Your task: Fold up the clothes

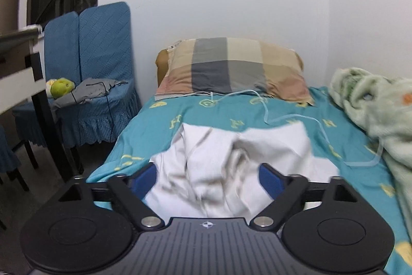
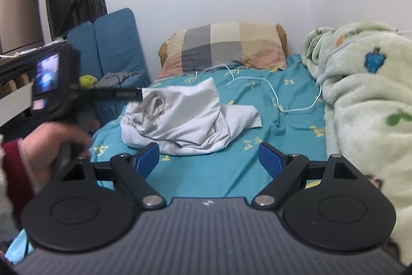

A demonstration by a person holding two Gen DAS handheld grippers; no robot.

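Lying crumpled on the bed (image 2: pixel 231 172), the white garment (image 2: pixel 185 117) sits in a loose heap on the teal letter-print sheet (image 2: pixel 291 141), toward the bed's left side and short of the pillow. From the right wrist view, the left gripper (image 2: pixel 139 94) reaches in from the left, held in the person's left hand (image 2: pixel 51 146), and its dark tip touches the raised upper-left edge of the garment; from that angle I cannot tell how far apart its fingers stand. The left wrist view settles it: the left gripper (image 1: pixel 208 177) has both blue pads spread wide, with blurred white cloth filling the gap between them and no visible pinch on it. The right gripper (image 2: pixel 208 159) hovers over bare sheet just in front of the heap, its blue pads also set wide apart and holding nothing.

A plaid pillow (image 2: pixel 224 47) in tan, grey and cream lies at the head of the bed against the white wall. A thin white cable (image 2: pixel 273 94) snakes across the sheet between the pillow and the garment's right side. A pale green fleece blanket (image 2: pixel 365 99) is bunched along the bed's right edge. Left of the bed stands a blue quilted chair (image 1: pixel 103 74) carrying a grey cloth (image 1: pixel 90 92) and a green plush toy (image 1: pixel 60 87).
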